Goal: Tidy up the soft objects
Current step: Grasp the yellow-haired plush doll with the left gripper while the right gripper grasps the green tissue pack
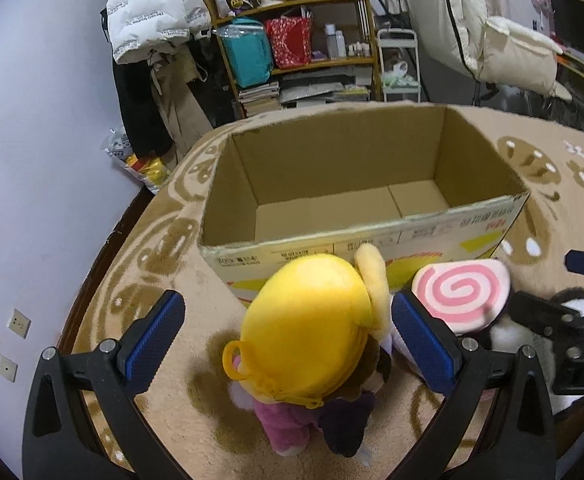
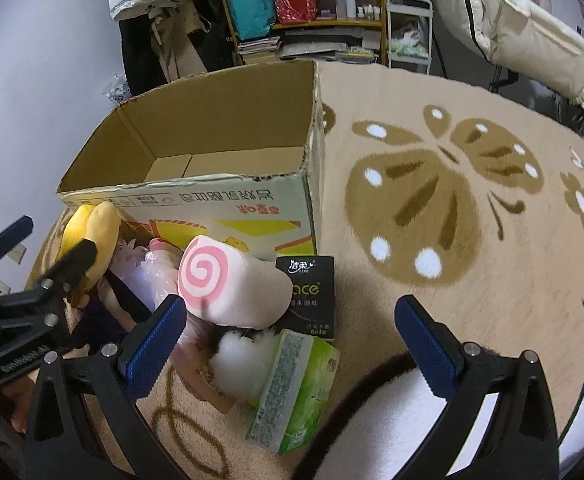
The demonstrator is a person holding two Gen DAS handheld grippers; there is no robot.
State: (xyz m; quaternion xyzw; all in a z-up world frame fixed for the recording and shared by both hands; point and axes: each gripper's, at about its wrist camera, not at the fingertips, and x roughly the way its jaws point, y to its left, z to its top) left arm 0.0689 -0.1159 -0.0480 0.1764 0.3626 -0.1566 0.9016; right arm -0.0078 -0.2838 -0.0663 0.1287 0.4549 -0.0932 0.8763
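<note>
Tongs first: the left tongs point(image 1: 287, 340) stand spread wide, their blue pads on either side of a yellow-headed plush doll point(image 1: 308, 332) without touching it, so they are released and grip nothing. The doll stands on the rug point(image 1: 179, 360) directly between the pads, its pink and dark clothing showing at the base. Just past the right-hand pad lies a pink spiral plush point(image 1: 462, 296), and beyond that the right tongs' black frame enters from the side.

Seen from the right wrist, the right tongs point(image 2: 287, 340) are likewise released, with nothing between the pads. Just ahead of them and low between the fingers lies a green tissue pack point(image 2: 296, 392), with a white fluffy toy point(image 2: 239, 356) touching its left side. A little farther, the pink spiral plush point(image 2: 227, 284) rests partly over a black tissue pack point(image 2: 312, 300). To the left of the spiral plush lies a crinkled clear wrapper point(image 2: 155, 272), then the yellow-headed plush doll point(image 2: 87, 224), with the left tongs' frame in front of it.

Beyond all the soft things stands an open cardboard box point(image 1: 352, 184), its printed near wall close behind the doll and the spiral plush; the part of its floor in view is bare. Farther back, past the rug's edge, is a crowded shelf point(image 1: 292, 40).
</note>
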